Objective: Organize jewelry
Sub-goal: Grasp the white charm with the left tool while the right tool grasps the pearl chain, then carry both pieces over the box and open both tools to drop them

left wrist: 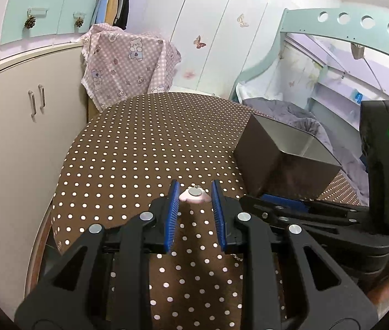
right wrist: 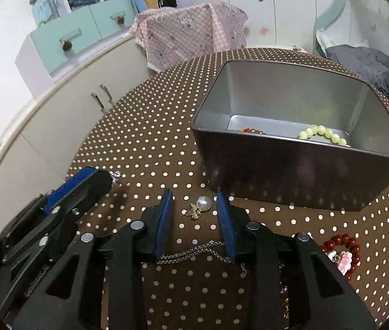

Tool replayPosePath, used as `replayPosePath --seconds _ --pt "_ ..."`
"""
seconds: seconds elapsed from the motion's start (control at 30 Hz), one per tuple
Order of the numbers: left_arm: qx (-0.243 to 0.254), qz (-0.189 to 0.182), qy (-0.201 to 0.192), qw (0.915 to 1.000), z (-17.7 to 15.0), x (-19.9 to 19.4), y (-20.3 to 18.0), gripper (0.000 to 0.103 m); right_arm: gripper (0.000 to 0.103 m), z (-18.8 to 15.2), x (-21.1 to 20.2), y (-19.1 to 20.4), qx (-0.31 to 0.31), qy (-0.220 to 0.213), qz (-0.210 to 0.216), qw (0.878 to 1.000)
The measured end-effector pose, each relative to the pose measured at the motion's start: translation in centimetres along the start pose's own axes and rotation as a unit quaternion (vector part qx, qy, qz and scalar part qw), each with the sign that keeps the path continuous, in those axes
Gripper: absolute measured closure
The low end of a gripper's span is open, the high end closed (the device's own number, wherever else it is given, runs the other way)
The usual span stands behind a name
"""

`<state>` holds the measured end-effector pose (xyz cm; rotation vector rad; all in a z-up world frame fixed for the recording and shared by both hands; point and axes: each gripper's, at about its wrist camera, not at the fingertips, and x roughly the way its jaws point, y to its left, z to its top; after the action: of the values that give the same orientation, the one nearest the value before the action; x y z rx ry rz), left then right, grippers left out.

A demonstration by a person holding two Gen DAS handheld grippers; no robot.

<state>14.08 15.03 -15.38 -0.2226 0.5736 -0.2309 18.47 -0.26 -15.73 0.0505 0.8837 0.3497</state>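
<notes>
On the dotted tablecloth (right wrist: pixel 145 148), my right gripper (right wrist: pixel 194 210) stands open around the pearl earring (right wrist: pixel 200 206), pads apart from it on both sides. My left gripper (left wrist: pixel 194 200) is likewise open, straddling the pink charm (left wrist: pixel 194 195). The tin box (right wrist: pixel 298 170) sits just beyond the pearl and already holds a pale-green bracelet (right wrist: pixel 323 134). Judgement: close slowly and low so the round pearl does not squirt out, catch the gold clasp too, then lift clear of the rim. The red bracelet (right wrist: pixel 342 250) and chain (right wrist: pixel 199 251) wait nearby.
</notes>
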Motion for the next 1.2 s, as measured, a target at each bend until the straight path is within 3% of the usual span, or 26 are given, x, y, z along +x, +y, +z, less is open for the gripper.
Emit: replayPosePath --seconds 0.03,0.07,0.6,1.2 --pt "-0.002 -0.001 0.000 1.0000 0.0 0.0 0.1 0.079 0.090 0.0 0.1 0.2 -0.006 0.001 -0.003 1.000" --pt "-0.004 -0.002 0.001 1.0000 0.0 0.0 0.1 0.079 0.091 -0.1 0.2 0.3 -0.008 0.005 0.001 1.000" --pt "0.018 -0.015 -0.008 0.9997 0.3 -0.6 -1.7 0.079 0.092 -0.7 -2.0 -1.2 0.003 -0.022 -0.002 1.000" --pt "0.092 -0.061 -0.015 0.9937 1.4 -0.2 -9.2 0.079 0.092 -0.2 -8.0 -6.1 0.048 -0.102 -0.022 0.993"
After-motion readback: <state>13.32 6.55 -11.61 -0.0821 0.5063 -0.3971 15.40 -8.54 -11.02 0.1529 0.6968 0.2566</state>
